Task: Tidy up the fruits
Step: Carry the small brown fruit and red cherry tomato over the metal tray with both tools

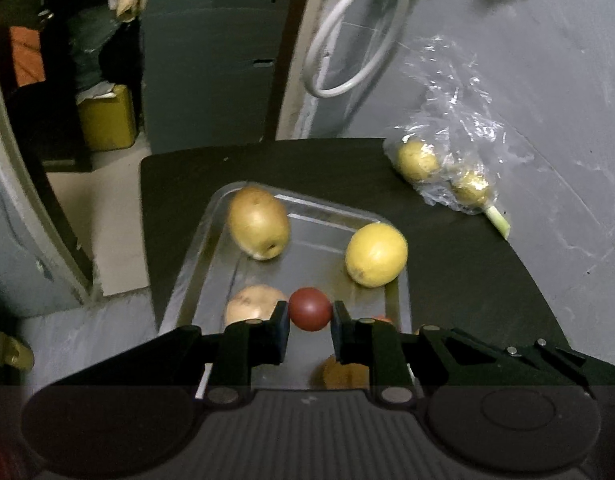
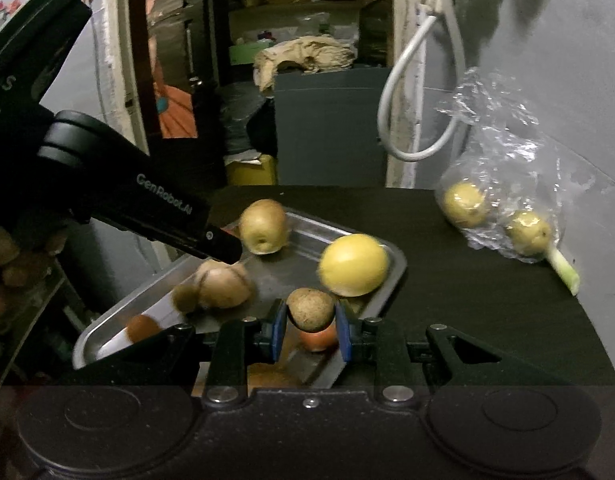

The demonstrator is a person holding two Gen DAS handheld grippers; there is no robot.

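A steel tray point(image 1: 195, 264) lies on a dark table point(image 1: 467, 280). My left gripper point(image 1: 310, 322) is shut on a small red round fruit point(image 1: 310, 309) just above the tray. In the tray lie a golden pear-like fruit point(image 1: 258, 222), a yellow citrus point(image 1: 375, 254) and a pale fruit point(image 1: 249, 300). My right gripper point(image 2: 310, 330) is shut on a brown kiwi-like fruit point(image 2: 310, 309) over the tray's near rim point(image 2: 395, 264), with an orange fruit point(image 2: 319, 339) right beneath it. The same yellow citrus point(image 2: 353, 264) sits just behind.
A clear plastic bag point(image 1: 459, 128) with two yellowish fruits point(image 2: 465, 204) and a green stalk point(image 2: 563, 268) lies at the table's far right. The left gripper's black housing point(image 2: 147, 196) reaches over the tray's left side. A white hose point(image 2: 403, 80) hangs on the wall. Beyond the table's left edge is open floor.
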